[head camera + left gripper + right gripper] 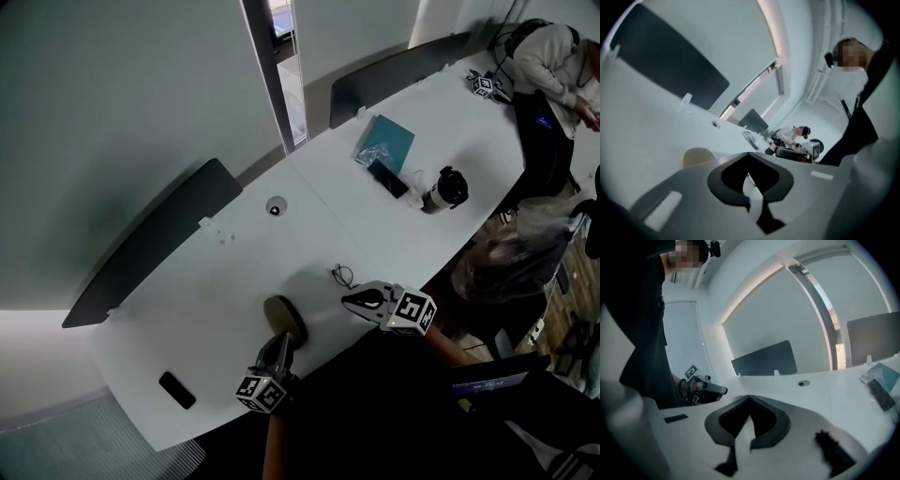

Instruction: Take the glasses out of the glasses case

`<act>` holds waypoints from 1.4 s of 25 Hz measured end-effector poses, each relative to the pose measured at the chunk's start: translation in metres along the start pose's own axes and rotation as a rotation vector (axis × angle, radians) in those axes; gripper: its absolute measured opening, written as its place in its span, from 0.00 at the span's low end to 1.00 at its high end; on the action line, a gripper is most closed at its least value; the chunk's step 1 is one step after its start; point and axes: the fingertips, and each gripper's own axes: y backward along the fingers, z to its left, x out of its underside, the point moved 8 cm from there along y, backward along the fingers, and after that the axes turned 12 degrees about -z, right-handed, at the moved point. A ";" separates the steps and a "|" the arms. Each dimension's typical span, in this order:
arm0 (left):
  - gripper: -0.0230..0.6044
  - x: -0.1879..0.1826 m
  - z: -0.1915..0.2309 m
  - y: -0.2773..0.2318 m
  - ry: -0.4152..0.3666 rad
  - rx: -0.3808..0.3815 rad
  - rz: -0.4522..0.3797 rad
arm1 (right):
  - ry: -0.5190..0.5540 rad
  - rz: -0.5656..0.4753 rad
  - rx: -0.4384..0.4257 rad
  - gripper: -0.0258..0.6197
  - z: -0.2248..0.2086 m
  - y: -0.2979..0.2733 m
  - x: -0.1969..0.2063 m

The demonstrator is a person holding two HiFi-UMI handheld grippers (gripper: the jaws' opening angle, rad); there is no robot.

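Both the left gripper point(277, 345) and the right gripper point(351, 300) are hovering with jaws pressed together, gripping nothing. What looks like the glasses point(343, 275) is lying on the worktop point(225, 281), apart from the case point(285, 319). The case is sitting by the near edge, so a careless left swing is risking knocking it off, and the right tips are risking raking the glasses.

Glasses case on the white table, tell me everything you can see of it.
The glasses case is a tan-brown oval with rounded ends and a smooth, matte shell, perhaps leather-like. It lies flat on the white table, close to the near edge. It is too small to tell whether its lid is open or shut. The left gripper, jaws shut and empty, points at its near end. Whether they touch cannot be made out. Nothing else touches it.
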 end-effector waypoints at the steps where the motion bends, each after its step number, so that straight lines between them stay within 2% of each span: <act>1: 0.05 -0.001 -0.010 0.001 -0.090 0.036 0.006 | 0.008 0.004 -0.010 0.06 0.002 0.002 0.001; 3: 0.05 0.001 -0.025 0.002 -0.234 0.082 0.016 | 0.016 0.007 -0.029 0.06 0.006 0.000 0.002; 4: 0.05 0.002 -0.029 0.002 -0.268 0.091 0.017 | 0.012 -0.001 -0.033 0.06 0.008 -0.003 0.003; 11: 0.05 0.013 -0.031 -0.001 -0.284 0.077 -0.015 | 0.075 0.017 -0.097 0.05 0.028 -0.010 0.008; 20: 0.05 0.014 -0.035 0.006 -0.334 0.068 -0.007 | 0.086 0.018 -0.107 0.05 0.032 -0.009 0.010; 24: 0.05 0.015 -0.031 0.011 -0.361 0.012 0.018 | 0.087 0.034 -0.104 0.05 0.034 -0.013 0.012; 27: 0.05 0.015 -0.022 0.012 -0.457 -0.113 0.102 | 0.086 0.057 -0.095 0.05 0.033 -0.018 0.014; 28: 0.07 0.016 -0.019 0.012 -0.500 -0.155 0.139 | 0.083 0.068 -0.094 0.05 0.033 -0.020 0.015; 29: 0.15 0.017 -0.017 0.011 -0.542 -0.191 0.181 | 0.076 0.079 -0.092 0.05 0.032 -0.021 0.016; 31: 0.35 0.021 -0.013 0.008 -0.612 -0.246 0.261 | 0.056 0.102 -0.081 0.05 0.032 -0.022 0.020; 35: 0.48 0.027 -0.006 -0.002 -0.661 -0.312 0.348 | 0.039 0.140 -0.043 0.05 0.026 -0.022 0.027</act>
